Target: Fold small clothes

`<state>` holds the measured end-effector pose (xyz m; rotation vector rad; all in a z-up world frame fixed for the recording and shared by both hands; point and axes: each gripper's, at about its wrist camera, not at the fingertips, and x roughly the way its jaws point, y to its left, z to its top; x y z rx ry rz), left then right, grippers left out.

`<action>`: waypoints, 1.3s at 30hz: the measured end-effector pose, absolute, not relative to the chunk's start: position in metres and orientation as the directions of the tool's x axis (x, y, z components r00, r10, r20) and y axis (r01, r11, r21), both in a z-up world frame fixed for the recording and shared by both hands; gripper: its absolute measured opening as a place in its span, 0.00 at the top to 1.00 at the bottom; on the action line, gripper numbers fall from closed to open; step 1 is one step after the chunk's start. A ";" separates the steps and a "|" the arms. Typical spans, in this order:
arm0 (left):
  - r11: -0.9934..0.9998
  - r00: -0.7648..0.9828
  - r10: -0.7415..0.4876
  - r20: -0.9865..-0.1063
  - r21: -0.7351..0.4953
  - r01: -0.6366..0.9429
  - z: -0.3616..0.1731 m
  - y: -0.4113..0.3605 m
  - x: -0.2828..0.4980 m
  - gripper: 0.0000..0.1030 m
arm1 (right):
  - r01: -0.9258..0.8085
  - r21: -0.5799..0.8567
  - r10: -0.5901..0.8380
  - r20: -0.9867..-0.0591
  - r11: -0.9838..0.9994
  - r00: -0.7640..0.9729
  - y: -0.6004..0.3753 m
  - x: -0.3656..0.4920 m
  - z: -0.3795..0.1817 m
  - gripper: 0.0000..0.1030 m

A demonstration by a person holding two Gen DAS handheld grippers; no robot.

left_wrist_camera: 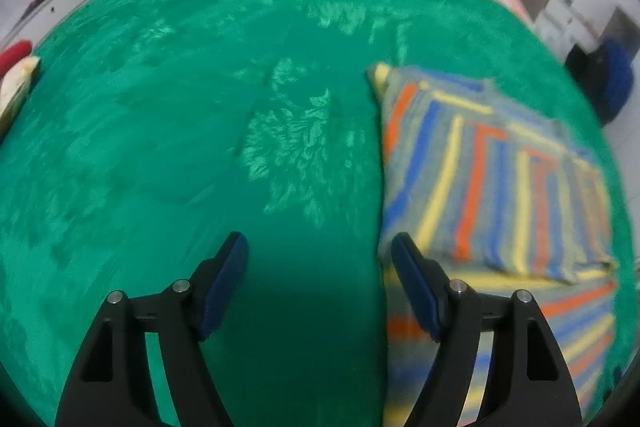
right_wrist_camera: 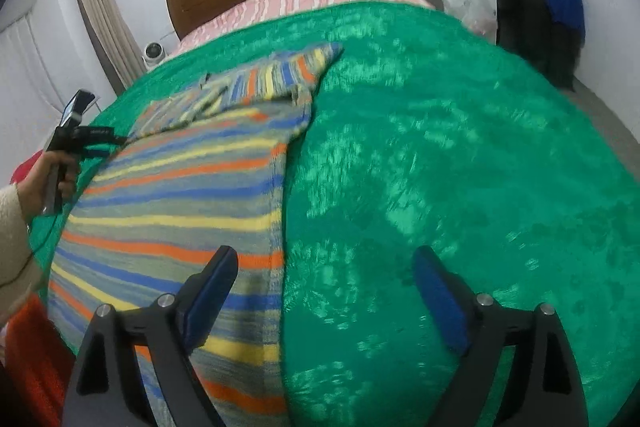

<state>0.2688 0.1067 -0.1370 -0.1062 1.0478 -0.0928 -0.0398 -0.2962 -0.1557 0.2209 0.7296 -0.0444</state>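
- Between the left tongs [left_wrist_camera: 319, 247], spread wide: only fuzzy green blanket [left_wrist_camera: 160, 107]
- striped knit sweater [left_wrist_camera: 480, 179], folded, just right of them
- right tongs [right_wrist_camera: 325, 263] spread too, straddling the sweater's edge, pinching nothing

I found no text I could read, one small pale marking on the black body of the left gripper [right_wrist_camera: 86, 135] in the right wrist view was too blurred to make out, no labels, brands, numbers or signs elsewhere
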 end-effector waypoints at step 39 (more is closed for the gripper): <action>1.000 0.672 -0.016 -0.740 0.000 0.024 -0.189 0.146 0.114 0.00 | 0.279 -0.018 -0.227 -0.630 0.960 0.743 -0.343 -0.019 -0.197 0.00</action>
